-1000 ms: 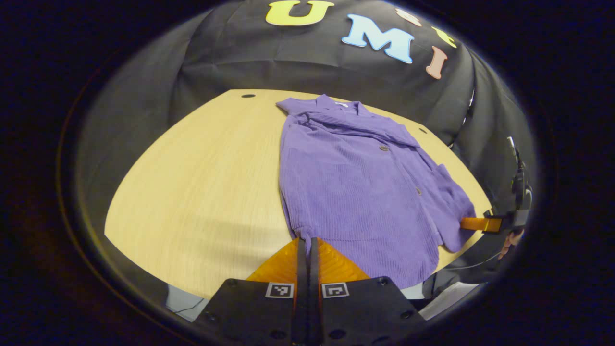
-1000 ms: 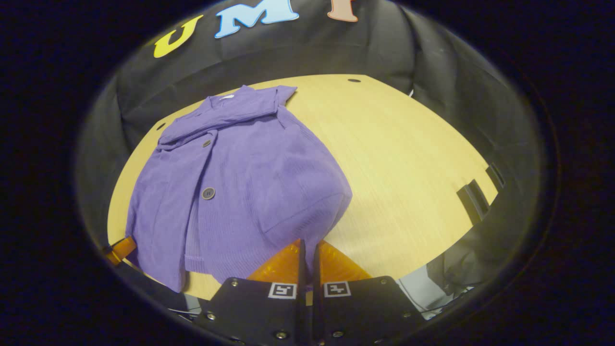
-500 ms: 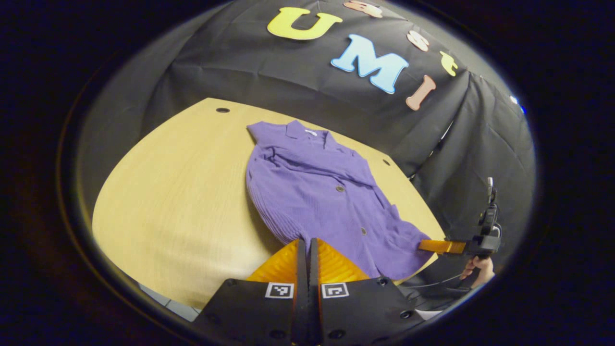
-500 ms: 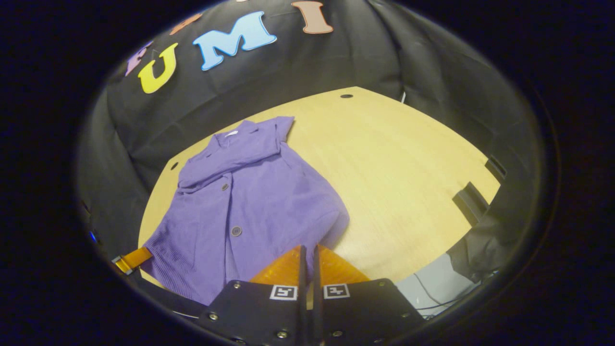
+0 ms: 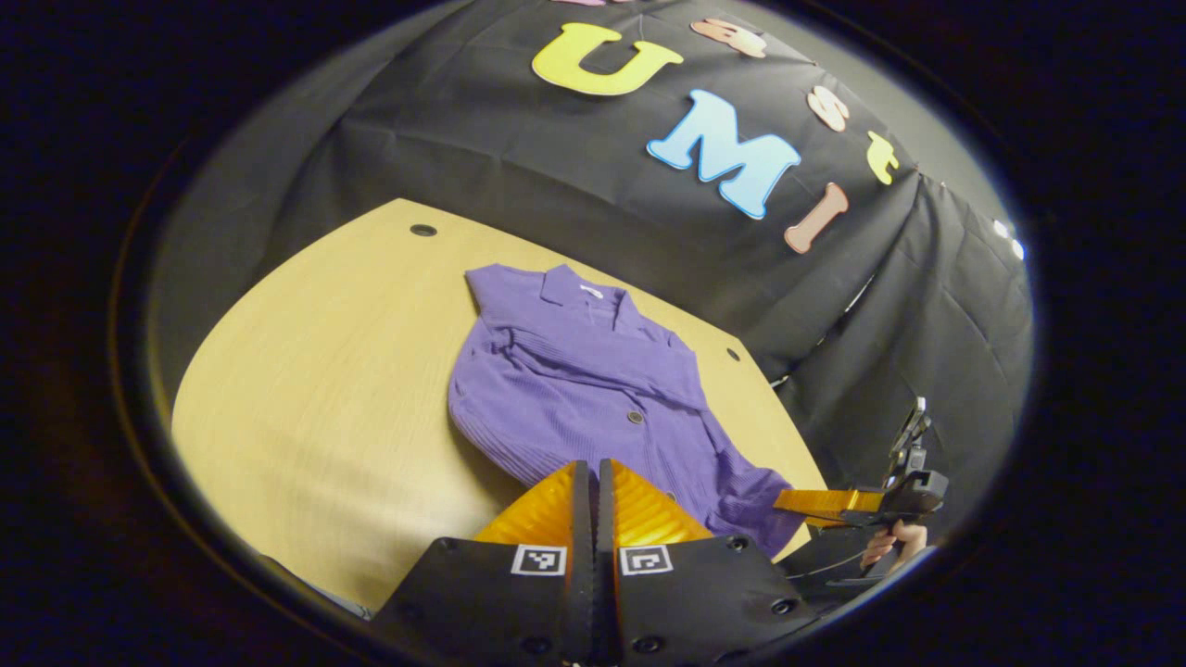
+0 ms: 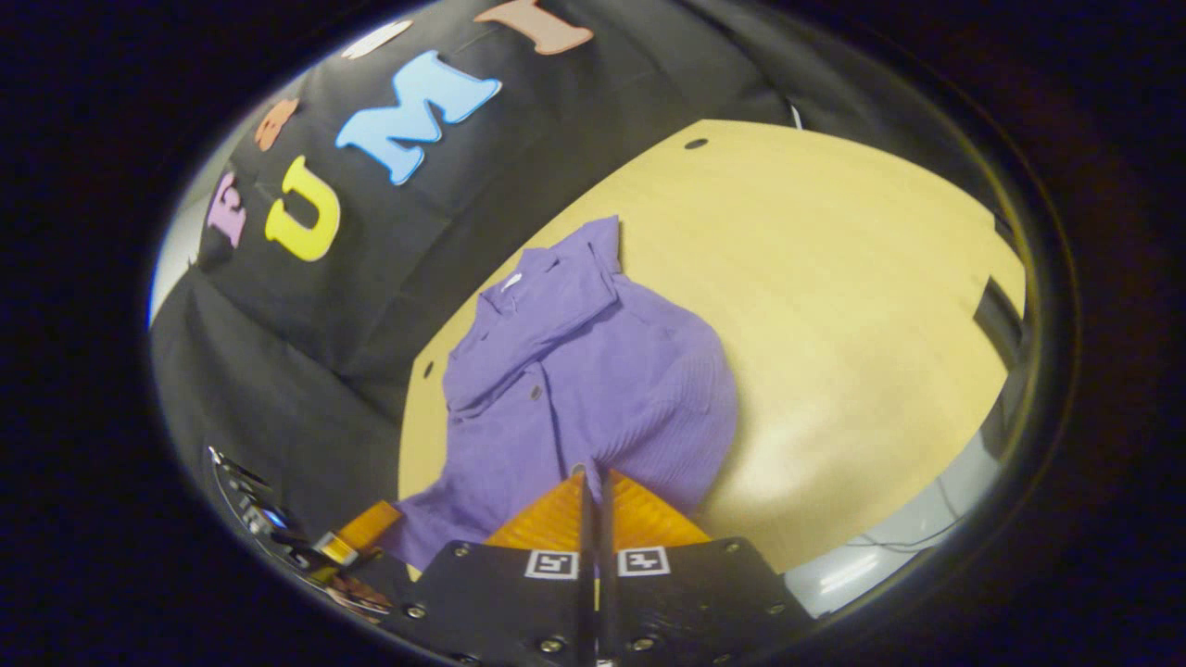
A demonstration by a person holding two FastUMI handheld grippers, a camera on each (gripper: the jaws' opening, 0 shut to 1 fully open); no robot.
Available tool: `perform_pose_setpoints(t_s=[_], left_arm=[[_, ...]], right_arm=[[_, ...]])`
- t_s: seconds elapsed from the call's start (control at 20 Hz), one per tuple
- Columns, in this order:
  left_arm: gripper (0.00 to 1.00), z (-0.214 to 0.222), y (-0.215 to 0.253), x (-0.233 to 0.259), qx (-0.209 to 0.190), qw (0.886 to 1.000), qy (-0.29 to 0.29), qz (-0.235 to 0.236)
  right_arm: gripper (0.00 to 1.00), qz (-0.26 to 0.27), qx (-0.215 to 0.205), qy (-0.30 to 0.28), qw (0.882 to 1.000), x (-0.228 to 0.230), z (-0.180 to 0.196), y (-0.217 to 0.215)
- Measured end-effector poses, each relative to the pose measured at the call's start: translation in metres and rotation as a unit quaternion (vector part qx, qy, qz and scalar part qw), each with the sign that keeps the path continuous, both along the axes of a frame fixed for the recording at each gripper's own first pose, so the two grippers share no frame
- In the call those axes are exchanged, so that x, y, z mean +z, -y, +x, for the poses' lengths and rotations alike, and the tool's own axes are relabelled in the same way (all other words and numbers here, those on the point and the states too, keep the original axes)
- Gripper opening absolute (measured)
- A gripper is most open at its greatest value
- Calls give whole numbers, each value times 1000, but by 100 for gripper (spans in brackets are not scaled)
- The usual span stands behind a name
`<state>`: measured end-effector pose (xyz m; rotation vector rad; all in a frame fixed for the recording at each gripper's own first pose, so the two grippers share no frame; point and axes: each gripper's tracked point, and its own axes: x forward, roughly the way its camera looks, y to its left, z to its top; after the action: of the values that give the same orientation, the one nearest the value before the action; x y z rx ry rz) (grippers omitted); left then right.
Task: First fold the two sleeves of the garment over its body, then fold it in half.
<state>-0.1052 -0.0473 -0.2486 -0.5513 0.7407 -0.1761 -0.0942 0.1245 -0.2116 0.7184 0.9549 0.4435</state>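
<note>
Purple ribbed button-up cardigan lies on light wooden table, collar far, small white neck tag, no words readable. Left gripper pinched tight on hem corner. Right gripper pinched tight on other hem corner, cloth lifted.

One purple garment, one wooden table, two hand-held grippers: left, right

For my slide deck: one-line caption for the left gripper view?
Both grippers lift the purple cardigan's hem off the wooden table.
</note>
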Motion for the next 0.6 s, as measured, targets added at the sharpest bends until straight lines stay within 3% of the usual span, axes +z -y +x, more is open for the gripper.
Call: perform_pose_setpoints(t_s=[0.1,0.3,0.6], left_arm=[[7,7,0,2,3,1000,0,-3],[7,38,-4,18,11,1000,27,9],[7,81,-4,22,13,999,36,13]], right_arm=[[1,27,-10,-9,1000,7,3,-4],[1,12,1,34,999,28,23,-8],[1,70,10,52,996,72,68,-30]])
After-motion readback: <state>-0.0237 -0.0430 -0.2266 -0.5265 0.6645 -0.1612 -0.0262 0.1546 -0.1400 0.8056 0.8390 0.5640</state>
